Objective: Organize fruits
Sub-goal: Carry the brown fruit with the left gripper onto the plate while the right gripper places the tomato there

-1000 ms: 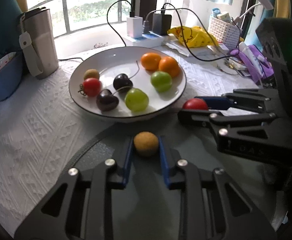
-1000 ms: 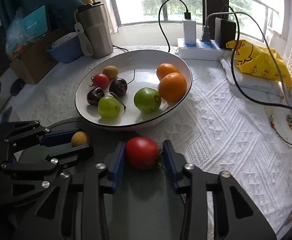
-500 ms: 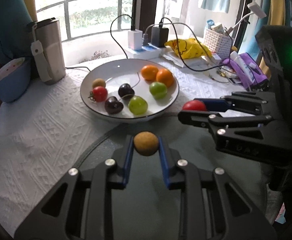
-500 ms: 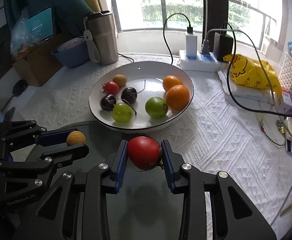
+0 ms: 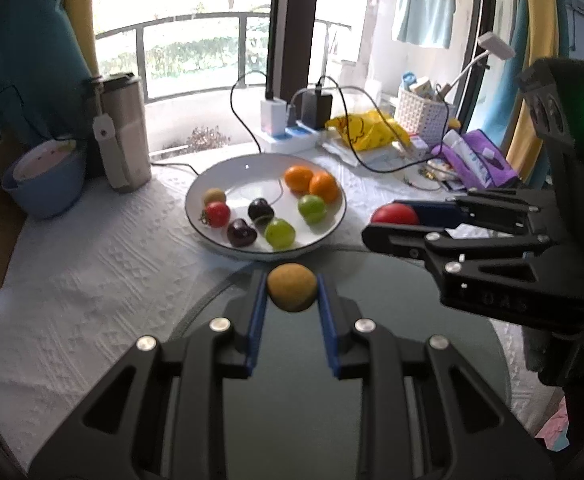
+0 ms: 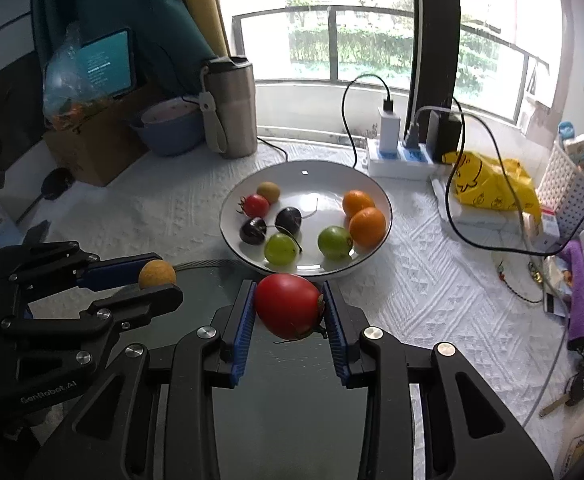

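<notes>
**Q:** Both sets of jaws, what are they doing?

**A:** Both are gripping fruit. The left gripper [image 5: 292, 294] is closing its blue pads on a small round tan fruit [image 5: 292, 286]. The right gripper [image 6: 288, 308] is pinching a red tomato [image 6: 287, 305], whose stem is pointing down toward the right pad. Both are hovering side by side over a dark glass disc [image 6: 287, 396] at the near edge of the table [image 6: 432, 280], which is wearing a white textured cloth.

**Q:** Where is the rest of the fruit sitting?

**A:** In a white plate [image 6: 380, 192] just beyond the disc, toward the middle of the table. It is holding two oranges [image 6: 366, 226] along its right side, two green fruits [image 6: 279, 249] near its front, two dark cherries [image 6: 252, 231], a smaller red tomato [image 6: 256, 205] and another tan fruit [image 6: 268, 191] on its left.

**Q:** What could be going wrong from here?

**A:** In my judgement, both fruits are round and smooth, so either could be slipping out or rolling off the disc once let go. If they are heading for the plate, a drop from height could be knocking the cherries or green fruits about. The grippers are working close together, so they could be bumping each other. A black charger cable [image 6: 346, 120] is looping near the plate's far rim and could be snagging a long reach.
</notes>
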Available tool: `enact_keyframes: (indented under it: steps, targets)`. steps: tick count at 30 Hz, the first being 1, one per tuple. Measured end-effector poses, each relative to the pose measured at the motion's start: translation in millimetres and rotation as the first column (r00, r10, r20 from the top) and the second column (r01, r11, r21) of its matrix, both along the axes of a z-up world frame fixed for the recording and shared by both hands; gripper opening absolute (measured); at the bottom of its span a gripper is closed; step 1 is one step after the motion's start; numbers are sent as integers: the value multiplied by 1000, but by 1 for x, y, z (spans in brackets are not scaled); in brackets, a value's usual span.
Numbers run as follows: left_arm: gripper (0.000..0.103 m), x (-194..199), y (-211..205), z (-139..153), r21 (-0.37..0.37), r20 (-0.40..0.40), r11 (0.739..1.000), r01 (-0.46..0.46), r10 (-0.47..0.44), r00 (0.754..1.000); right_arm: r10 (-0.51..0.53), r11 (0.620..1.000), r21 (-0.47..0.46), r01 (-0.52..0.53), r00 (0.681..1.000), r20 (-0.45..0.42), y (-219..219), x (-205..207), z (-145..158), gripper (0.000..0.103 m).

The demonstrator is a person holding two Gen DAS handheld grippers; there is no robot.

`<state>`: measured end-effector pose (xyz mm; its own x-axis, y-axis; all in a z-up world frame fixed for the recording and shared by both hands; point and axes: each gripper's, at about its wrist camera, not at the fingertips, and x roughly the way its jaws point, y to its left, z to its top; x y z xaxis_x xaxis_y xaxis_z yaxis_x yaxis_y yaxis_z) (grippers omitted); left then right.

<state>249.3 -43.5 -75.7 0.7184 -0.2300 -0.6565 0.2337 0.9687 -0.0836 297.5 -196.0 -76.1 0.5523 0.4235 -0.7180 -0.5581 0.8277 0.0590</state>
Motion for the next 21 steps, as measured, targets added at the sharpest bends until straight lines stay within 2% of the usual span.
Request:
enact_keyframes:
  steps: [12,21]
  targets:
    - [26,-20,13,38,-4,94,1000,-12,13,995,3,1000,15,-5,996,86,4,-23,39,36]
    - [26,-16,13,56,0,143,1000,-15,15,990,2,1000,27,-5,991,132,4,-20,60,36]
